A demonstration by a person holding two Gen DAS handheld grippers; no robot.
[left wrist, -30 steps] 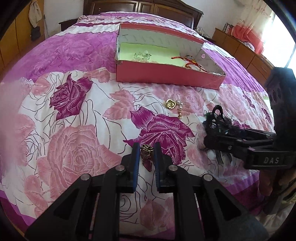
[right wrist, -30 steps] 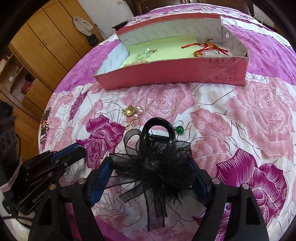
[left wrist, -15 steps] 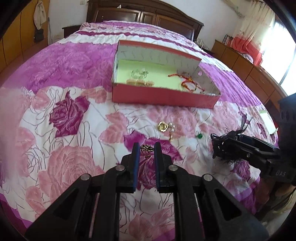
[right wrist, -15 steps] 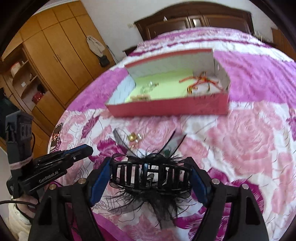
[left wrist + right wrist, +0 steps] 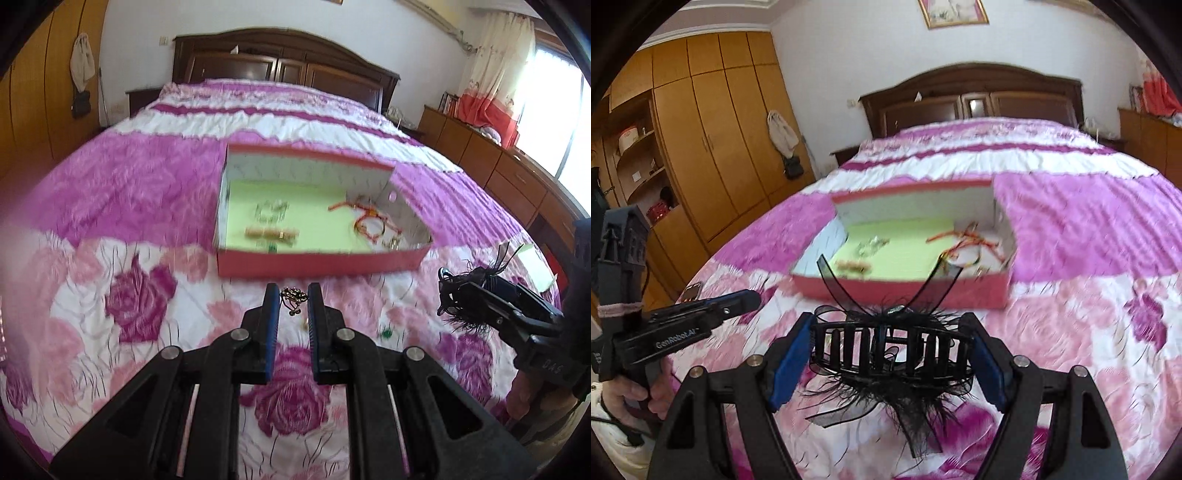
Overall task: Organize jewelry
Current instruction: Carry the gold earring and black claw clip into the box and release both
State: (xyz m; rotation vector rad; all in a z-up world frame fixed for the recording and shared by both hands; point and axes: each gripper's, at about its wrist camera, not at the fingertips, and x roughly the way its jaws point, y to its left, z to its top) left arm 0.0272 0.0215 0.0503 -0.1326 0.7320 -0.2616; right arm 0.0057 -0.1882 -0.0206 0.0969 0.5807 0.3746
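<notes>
Brooch [image 5: 293,300] pinched in left gripper [image 5: 291,301]; right gripper [image 5: 890,347] clamps hair claw [image 5: 890,350].

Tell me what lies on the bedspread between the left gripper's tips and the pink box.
Only bare floral bedspread lies between the left gripper and the pink box, per the left wrist view.

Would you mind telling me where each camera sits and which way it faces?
Left wrist: on the left gripper, looking along its fingers, shut on a small ornament, toward the box and headboard; the right gripper shows at right.
Right wrist: on the right gripper, clamping a black hair claw, facing the box; the left gripper and a hand show at left.
Shared: box, bed, headboard.
</notes>
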